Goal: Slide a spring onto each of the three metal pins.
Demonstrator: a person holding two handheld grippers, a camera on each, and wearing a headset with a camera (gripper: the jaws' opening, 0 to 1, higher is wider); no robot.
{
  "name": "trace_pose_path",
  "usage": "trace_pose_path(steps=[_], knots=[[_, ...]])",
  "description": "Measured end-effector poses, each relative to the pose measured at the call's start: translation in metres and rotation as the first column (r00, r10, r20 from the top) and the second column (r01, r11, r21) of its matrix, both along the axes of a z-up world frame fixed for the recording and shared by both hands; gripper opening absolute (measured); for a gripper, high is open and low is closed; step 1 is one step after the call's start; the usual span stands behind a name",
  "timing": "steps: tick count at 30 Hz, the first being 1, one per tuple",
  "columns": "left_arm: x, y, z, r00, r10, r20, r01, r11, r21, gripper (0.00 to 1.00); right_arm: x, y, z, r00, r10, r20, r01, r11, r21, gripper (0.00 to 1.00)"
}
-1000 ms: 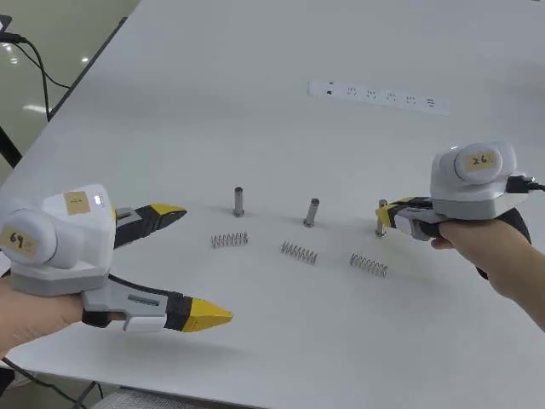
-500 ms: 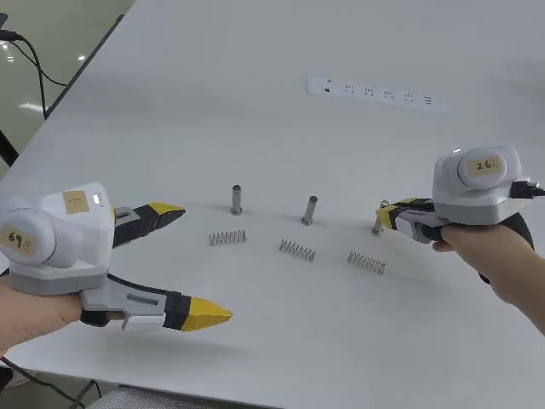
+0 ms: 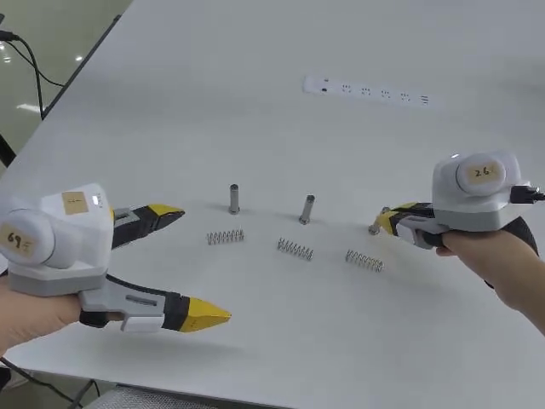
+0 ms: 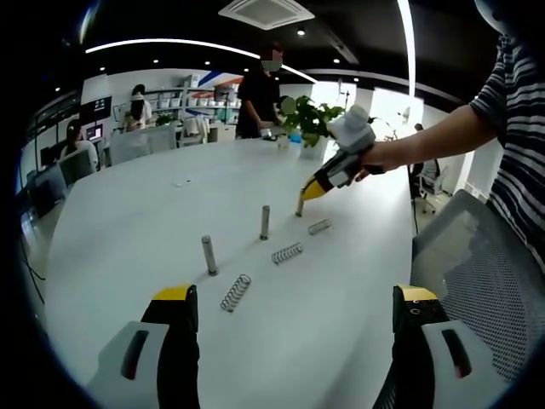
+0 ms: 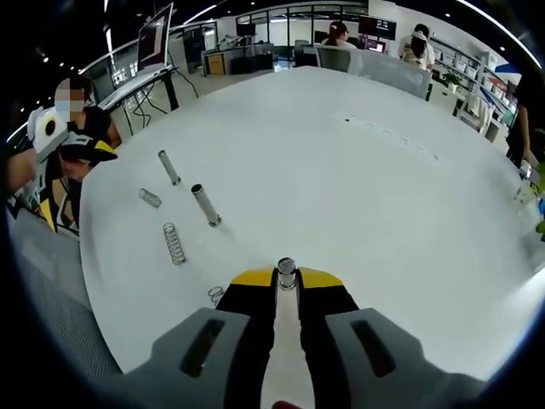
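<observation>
Three short metal pins stand in a row on the white table: the left pin [image 3: 234, 198], the middle pin [image 3: 307, 209] and the right pin [image 3: 375, 227]. In front of each lies a loose spring: the left spring [image 3: 225, 237], the middle spring [image 3: 295, 248] and the right spring [image 3: 364, 261]. My right gripper [image 3: 381, 222] is shut on the right pin, whose top [image 5: 286, 271] pokes up between the yellow tips. My left gripper [image 3: 189, 262] hovers open left of the row, holding nothing; its own view [image 4: 295, 298] looks toward the left spring [image 4: 236, 291].
A white power strip [image 3: 366, 92] lies further back on the table. A black cable [image 3: 34, 60] hangs off the far left edge. The table's front edge runs just under my left gripper. A mesh chair [image 4: 477, 273] and people stand around the room.
My right gripper has sunk slightly lower at the right pin. The left gripper, springs and other pins stay put; the camera has shifted a little.
</observation>
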State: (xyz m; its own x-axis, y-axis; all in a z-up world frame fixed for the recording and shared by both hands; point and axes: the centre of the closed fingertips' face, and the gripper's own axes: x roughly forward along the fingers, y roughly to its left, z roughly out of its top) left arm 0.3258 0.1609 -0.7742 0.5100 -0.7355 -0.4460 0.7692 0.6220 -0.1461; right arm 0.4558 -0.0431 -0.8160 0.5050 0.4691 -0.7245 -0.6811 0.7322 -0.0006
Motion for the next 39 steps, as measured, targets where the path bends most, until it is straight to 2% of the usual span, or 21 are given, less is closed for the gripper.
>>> trace_pose_path(steps=[10,15,19,23,33,39], knots=[[0.0,0.001,0.0,1.0,0.006,0.001,-0.006,1.0,-0.002,0.95,0.001,-0.002,0.0,1.0,-0.005,0.006,0.005,1.0,0.014,0.18],[0.001,0.001,-0.001,1.0,0.016,-0.002,-0.016,1.0,-0.014,0.95,0.002,-0.004,0.005,0.999,-0.03,0.021,0.029,0.998,0.049,0.25],[0.003,0.0,0.001,1.0,0.029,-0.007,-0.029,0.999,-0.044,0.96,0.0,-0.004,0.006,0.999,-0.046,0.015,0.045,0.996,0.081,0.27],[0.004,0.001,-0.001,0.999,0.033,-0.011,-0.034,0.999,-0.043,0.96,-0.002,-0.002,0.01,0.999,-0.047,0.014,0.045,0.992,0.118,0.3],[0.003,0.002,-0.004,0.999,0.042,-0.016,-0.042,0.998,-0.045,0.96,-0.009,-0.001,0.017,0.998,-0.033,0.056,0.025,0.991,0.133,0.43],[0.003,0.003,-0.006,0.999,0.047,-0.021,-0.048,0.998,-0.048,0.96,-0.018,-0.004,0.017,0.998,-0.011,0.056,0.004,0.991,0.133,0.47]])
